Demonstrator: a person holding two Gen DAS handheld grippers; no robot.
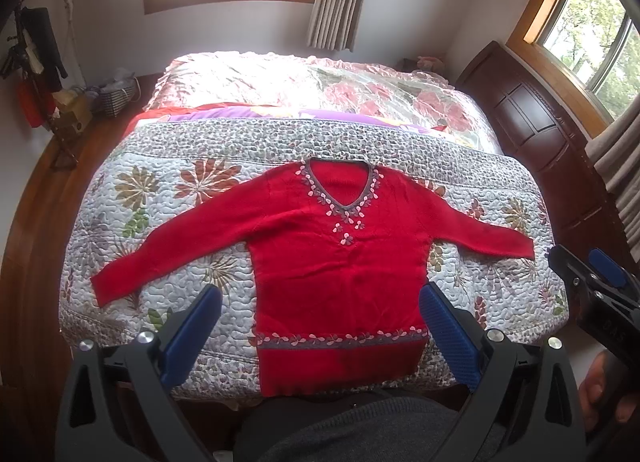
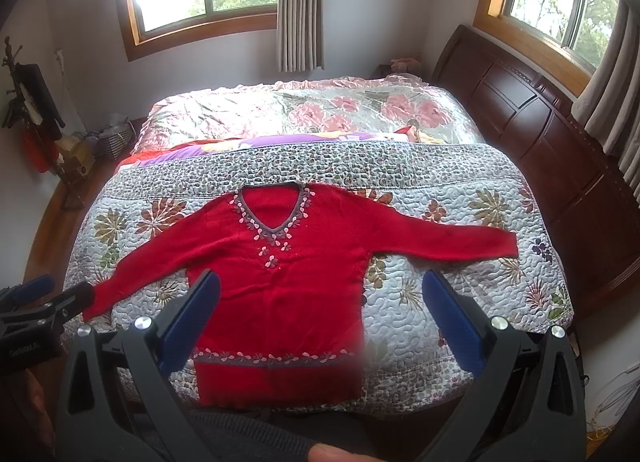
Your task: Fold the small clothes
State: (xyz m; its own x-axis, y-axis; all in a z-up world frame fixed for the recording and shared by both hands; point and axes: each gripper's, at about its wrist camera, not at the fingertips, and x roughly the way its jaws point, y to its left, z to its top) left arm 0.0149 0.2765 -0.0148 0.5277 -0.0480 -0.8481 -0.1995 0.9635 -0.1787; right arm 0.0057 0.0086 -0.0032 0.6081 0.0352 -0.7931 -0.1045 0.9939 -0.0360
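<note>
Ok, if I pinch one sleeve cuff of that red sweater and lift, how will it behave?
The red sweater is knit and lies limp on the quilt, so it should probably drape and sag. The sleeve will likely trail the body along. Its ribbed texture should grip the open left gripper reasonably well.

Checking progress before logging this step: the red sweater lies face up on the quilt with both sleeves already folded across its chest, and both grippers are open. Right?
Not quite: the red sweater has both sleeves spread outward, unfolded, as the left wrist view shows. It lies face up on the quilt; left gripper and right gripper are open.

Black hand-held gripper (image 1: 320, 302) frames — blue ribbed pads (image 1: 448, 326), silver screws (image 1: 143, 338).
</note>
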